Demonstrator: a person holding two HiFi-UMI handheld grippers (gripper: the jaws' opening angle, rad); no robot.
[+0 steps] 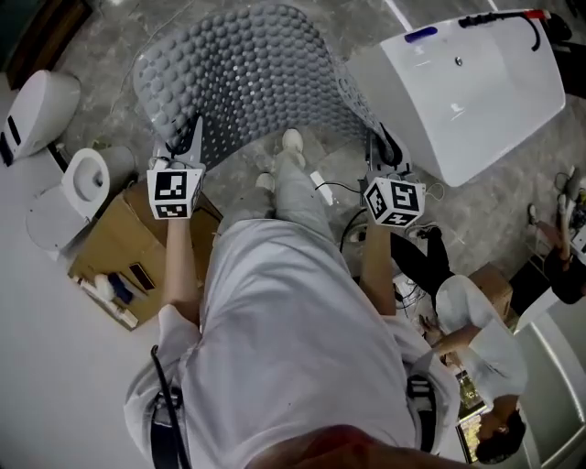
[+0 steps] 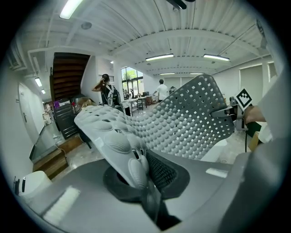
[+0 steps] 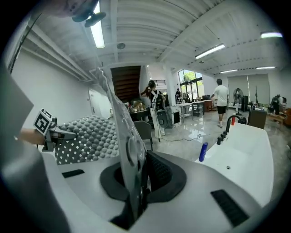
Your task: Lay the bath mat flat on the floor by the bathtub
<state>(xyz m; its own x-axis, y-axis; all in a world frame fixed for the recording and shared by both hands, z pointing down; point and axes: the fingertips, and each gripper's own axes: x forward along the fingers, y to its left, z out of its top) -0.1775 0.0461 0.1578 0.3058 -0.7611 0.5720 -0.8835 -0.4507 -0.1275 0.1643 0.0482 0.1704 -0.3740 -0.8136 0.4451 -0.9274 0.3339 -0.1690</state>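
Seen from above, a person in a white top and pale trousers stands holding a grey bath mat (image 1: 243,78) up in the air in front of them, one gripper on each near corner. The mat is rubbery, covered in rounded bumps and small holes. It arches upward and away from the person like a hood and is clear of the floor (image 1: 114,46) beneath it.

The left gripper (image 1: 190,147) pinches the mat's near left corner. In the left gripper view its jaws are nearly together, with the mat's edge pressed between the ribbed black pads. The sheet sweeps from there up and to the right, toward the other gripper at the far corner.

The right gripper (image 1: 380,156) grips the near right corner. In the right gripper view the jaws are narrow and clamped on the mat, which rises edge-on as a thin upright strip before curving off to the left.

The white bathtub (image 1: 476,92) sits on the floor to the person's front right, just beyond the mat's right edge. A blue bottle (image 1: 421,35) and a black tap (image 1: 504,18) stand on its rim.

On the person's left are a white toilet (image 1: 78,183) with its lid raised and, just beside it, an open cardboard box (image 1: 110,247).

A second person (image 1: 476,321) in a white top crouches at the lower right, behind the one holding the mat.
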